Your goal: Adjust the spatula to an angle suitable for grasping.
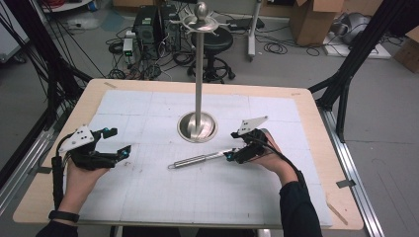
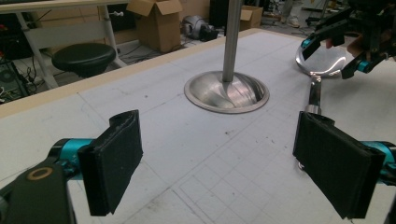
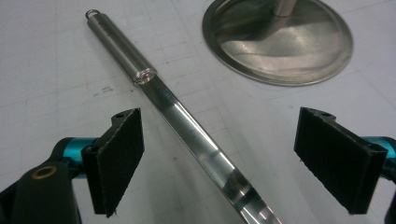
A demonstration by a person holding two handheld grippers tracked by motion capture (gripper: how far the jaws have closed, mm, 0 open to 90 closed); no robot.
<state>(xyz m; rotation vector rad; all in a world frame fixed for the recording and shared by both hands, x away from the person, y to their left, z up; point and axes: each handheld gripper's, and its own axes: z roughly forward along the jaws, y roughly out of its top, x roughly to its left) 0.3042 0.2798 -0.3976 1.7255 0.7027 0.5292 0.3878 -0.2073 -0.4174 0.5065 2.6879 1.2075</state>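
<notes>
Currently the steel ladle (image 1: pixel 197 159) lies flat on the table mat (image 1: pixel 148 197) beside the stand base (image 1: pixel 197 127). Rigid and slippery, it is best gripped mid-shaft. Right gripper (image 3: pixel 219 158) straddles it, jaws wide; left gripper (image 1: pixel 116 143) stands open, apart.

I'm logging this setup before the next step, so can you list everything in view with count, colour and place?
Ladle: one, shiny steel, lying on the mat, its shaft between the right gripper's open jaws.
Stand: one, steel pole on a round base, hooks on top, mid-table.
Mat: one, white with a grid, covering the table.
Table: one, pale wood.
Stool: one, black, on the floor behind the table.
Cardboard boxes: several, brown, far floor.
Cables and electronics: black, far floor.
Left gripper: black with teal, open, at the mat's left.
Right gripper: black with teal, open over the ladle.
</notes>
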